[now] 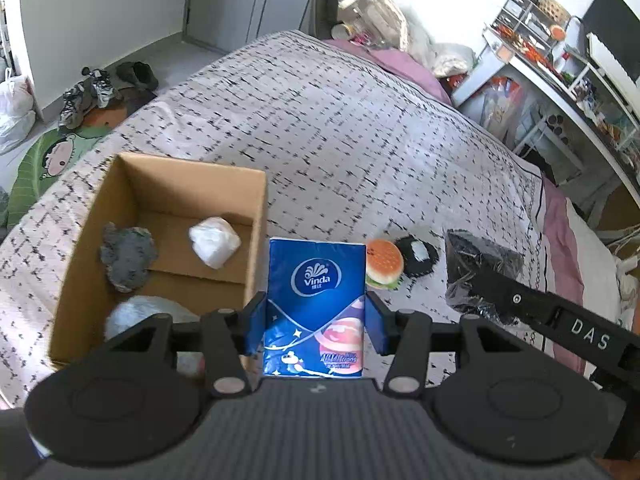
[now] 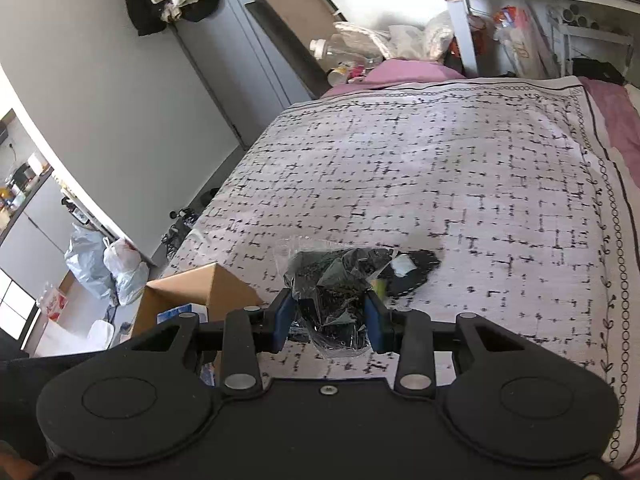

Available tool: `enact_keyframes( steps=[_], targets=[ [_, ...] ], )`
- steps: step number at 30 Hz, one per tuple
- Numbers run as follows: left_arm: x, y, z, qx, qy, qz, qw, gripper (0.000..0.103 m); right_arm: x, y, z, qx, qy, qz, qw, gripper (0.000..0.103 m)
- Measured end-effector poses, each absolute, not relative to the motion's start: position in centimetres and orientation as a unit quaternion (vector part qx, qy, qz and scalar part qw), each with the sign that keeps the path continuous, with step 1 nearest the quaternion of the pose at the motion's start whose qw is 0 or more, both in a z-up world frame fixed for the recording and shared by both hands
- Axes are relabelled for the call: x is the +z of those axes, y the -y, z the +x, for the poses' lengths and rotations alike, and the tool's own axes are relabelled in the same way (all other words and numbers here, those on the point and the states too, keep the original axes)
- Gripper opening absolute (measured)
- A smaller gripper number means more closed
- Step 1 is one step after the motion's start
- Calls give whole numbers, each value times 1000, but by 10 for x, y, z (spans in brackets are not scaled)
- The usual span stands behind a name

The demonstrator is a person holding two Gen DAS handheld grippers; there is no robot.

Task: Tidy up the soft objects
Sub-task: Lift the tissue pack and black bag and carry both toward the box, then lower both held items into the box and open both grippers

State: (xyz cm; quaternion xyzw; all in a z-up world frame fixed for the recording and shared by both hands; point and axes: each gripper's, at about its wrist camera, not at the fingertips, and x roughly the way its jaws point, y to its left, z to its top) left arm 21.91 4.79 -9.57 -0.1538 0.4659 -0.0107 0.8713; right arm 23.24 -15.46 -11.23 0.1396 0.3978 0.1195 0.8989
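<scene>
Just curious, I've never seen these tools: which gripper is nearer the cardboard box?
Left. The left gripper, holding the blue tissue pack, is right beside the cardboard box. The right gripper, holding a black plastic bag, is farther off.

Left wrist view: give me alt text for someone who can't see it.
The left gripper clamps a blue Vinda tissue pack beside an open cardboard box on a patterned bedspread. The box holds a grey plush and a white bundle; a burger toy lies right.

The tissue pack point(image 1: 316, 304) is blue with a white logo and a pink patch. The box point(image 1: 168, 200) is brown. The bed cover point(image 1: 340, 128) is pale pink with black dashes. The burger toy point(image 1: 383, 264) is orange.
</scene>
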Motion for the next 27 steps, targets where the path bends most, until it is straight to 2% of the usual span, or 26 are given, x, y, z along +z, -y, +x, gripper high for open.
enact_keyframes(
  steps=[27],
  targets=[
    [-101,-146,222,25,-454,-200,868,50,-115,70,241,153,-411,120,891,37]
  ],
)
